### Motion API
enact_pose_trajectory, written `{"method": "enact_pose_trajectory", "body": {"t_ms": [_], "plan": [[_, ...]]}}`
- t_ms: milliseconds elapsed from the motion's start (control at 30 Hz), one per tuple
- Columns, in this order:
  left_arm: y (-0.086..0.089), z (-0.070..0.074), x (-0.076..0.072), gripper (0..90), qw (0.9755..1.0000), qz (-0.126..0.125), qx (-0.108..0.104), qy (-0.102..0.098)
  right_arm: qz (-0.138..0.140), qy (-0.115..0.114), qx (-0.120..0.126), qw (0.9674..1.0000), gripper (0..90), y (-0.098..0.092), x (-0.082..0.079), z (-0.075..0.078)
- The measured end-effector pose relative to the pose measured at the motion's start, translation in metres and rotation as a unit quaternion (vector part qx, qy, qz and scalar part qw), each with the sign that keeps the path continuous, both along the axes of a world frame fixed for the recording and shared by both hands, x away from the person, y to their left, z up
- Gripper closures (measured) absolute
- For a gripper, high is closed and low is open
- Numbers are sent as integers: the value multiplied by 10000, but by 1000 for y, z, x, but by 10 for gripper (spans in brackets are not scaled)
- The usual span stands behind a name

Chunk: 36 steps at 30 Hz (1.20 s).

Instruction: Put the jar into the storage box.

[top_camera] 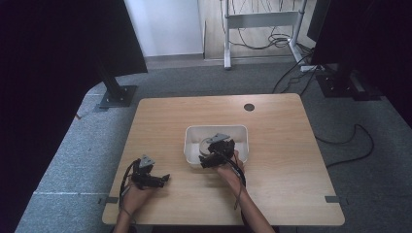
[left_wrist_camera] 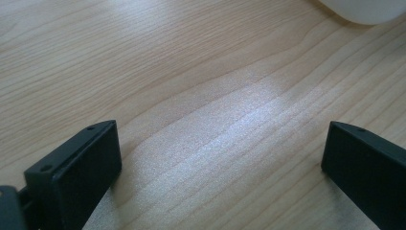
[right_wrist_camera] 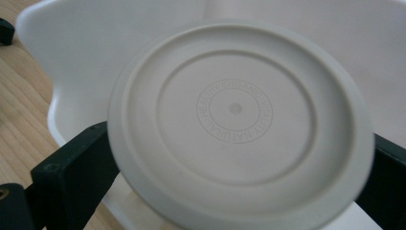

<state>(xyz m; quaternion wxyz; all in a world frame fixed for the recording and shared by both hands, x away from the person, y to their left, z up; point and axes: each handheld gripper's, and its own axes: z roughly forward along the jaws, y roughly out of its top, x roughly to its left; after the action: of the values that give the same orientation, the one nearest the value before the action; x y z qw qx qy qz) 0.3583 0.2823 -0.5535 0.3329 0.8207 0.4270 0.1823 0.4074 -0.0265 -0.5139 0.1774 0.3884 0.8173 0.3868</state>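
A white plastic bin (top_camera: 216, 127) stands near the middle of the wooden table (top_camera: 282, 145). My right gripper (top_camera: 208, 158) reaches over the bin's front rim and is shut on a round white disc (right_wrist_camera: 239, 120). The disc has raised rings and embossed lettering and is held on edge between the two black jaws of this gripper (right_wrist_camera: 239, 136), with the bin wall (right_wrist_camera: 72, 43) behind it. My left gripper (top_camera: 164, 178) rests low over the table's front left, open, with bare wood between its jaws. In the left gripper view the same gripper (left_wrist_camera: 219, 129) faces a corner of the bin (left_wrist_camera: 364, 9) at the top right.
A dark round cable hole (top_camera: 249, 107) sits in the table's far edge. Beyond the table a black stand base (top_camera: 116, 95) rests on grey carpet at the left, and cables (top_camera: 350, 141) trail on the floor at the right.
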Motion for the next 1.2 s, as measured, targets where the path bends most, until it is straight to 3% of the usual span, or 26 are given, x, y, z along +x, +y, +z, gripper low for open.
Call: {"method": "enact_pose_trajectory", "body": {"t_ms": [533, 1200], "plan": [[0, 0, 0, 0, 10000, -4, 10, 2, 48, -210, 54, 9998, 25, -11, -11, 14], [0, 0, 0, 0, 10000, 1, -3, -5, 149, -297, 60, 9994, 32, -21, -26, 19]]}}
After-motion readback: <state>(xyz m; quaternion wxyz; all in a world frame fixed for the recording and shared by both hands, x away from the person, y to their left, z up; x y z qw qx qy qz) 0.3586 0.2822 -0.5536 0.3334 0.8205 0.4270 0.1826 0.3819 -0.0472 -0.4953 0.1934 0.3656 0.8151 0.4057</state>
